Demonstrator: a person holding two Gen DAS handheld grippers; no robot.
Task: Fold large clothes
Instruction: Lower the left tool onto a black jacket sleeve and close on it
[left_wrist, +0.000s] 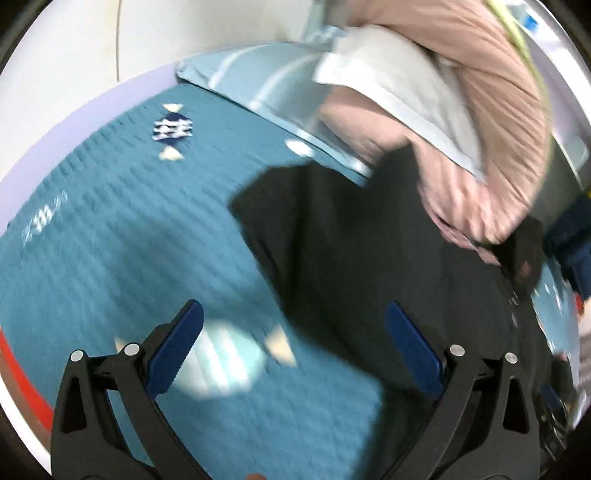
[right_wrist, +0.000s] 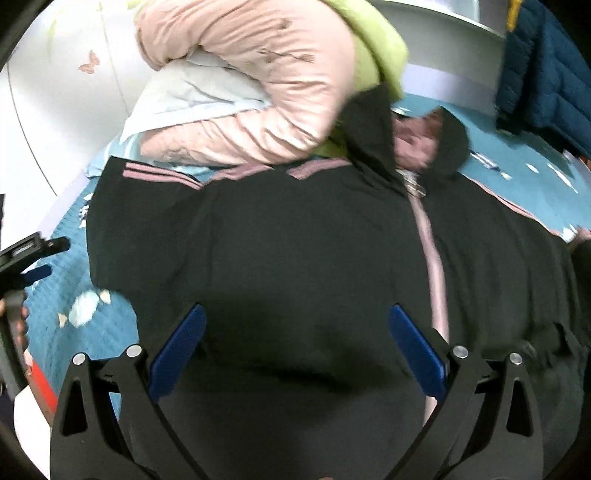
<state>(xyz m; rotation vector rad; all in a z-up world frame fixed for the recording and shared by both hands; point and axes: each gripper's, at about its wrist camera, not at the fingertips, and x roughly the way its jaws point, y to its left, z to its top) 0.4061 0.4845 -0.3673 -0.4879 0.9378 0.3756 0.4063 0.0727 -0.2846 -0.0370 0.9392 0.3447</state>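
A: The black hooded jacket (right_wrist: 295, 240) is lying spread on the teal bedspread (left_wrist: 110, 229), pink zip (right_wrist: 432, 258) running up its front, hood (right_wrist: 373, 136) pointing at the pink padded coat (right_wrist: 258, 74).

B: And the right gripper (right_wrist: 295, 343) is hovering over its middle, jaws gaping wide, gripping nothing.

A: The left gripper (left_wrist: 295, 339) is hanging at the jacket's edge, half over the bedspread, jaws equally wide and empty.

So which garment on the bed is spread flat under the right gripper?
The black hooded jacket with pink zip, beneath the right gripper; the pink padded coat lies bunched behind.
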